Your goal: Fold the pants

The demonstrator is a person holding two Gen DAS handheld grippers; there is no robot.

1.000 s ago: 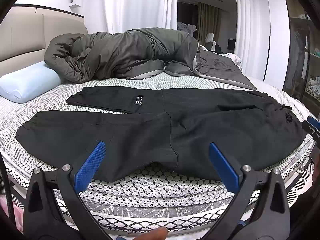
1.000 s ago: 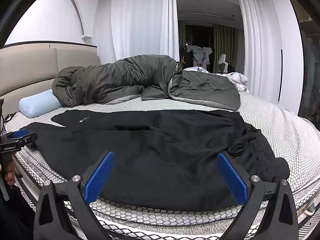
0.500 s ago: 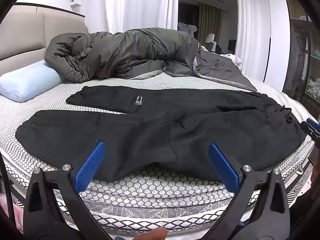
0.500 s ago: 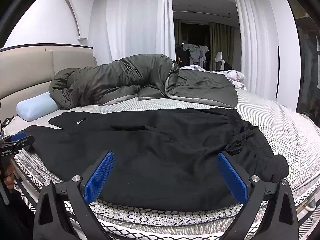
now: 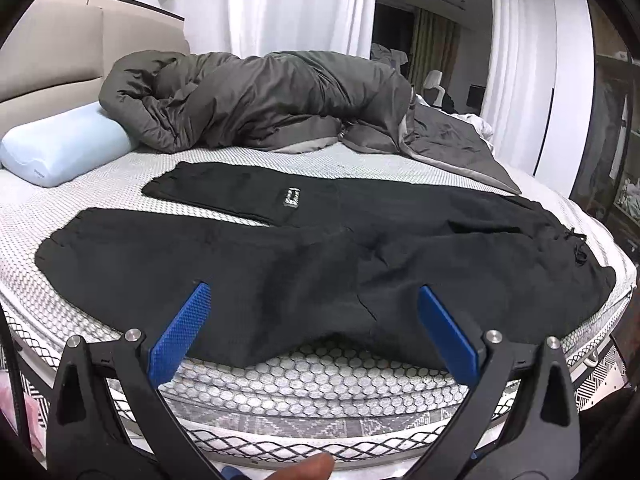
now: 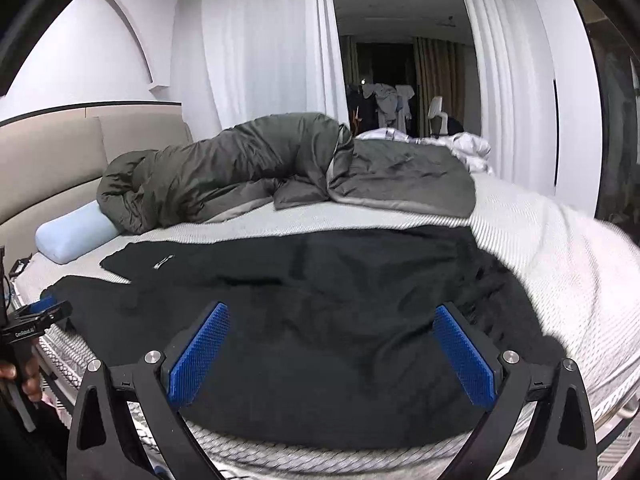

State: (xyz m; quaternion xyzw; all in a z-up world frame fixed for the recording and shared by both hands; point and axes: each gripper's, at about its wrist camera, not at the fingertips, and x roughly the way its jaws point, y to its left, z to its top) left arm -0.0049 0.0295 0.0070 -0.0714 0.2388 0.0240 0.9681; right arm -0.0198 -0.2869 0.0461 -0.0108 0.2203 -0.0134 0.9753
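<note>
Black pants (image 5: pixel 312 256) lie spread flat across the near half of the mattress (image 5: pixel 328 380), legs to the left, waistband with drawstring to the right. A small label shows on the far leg. My left gripper (image 5: pixel 314 334) is open at the bed's near edge, over the crotch hem, with nothing between its blue pads. In the right wrist view the same pants (image 6: pixel 320 320) fill the middle. My right gripper (image 6: pixel 330 354) is open above the waist end and holds nothing. The left gripper (image 6: pixel 36 316) shows at that view's left edge, in a hand.
A bunched dark grey duvet (image 5: pixel 256 100) lies along the far side of the bed. A pale blue pillow (image 5: pixel 60 148) rests by the padded headboard (image 5: pixel 52 56) at the left. White curtains (image 6: pixel 256 48) and a doorway stand behind. Bare mattress (image 6: pixel 568 264) lies right of the waistband.
My right gripper has moved forward and to the right over the waist end, and that view is blurred by motion. The left gripper has edged slightly closer. The pants have not moved.
</note>
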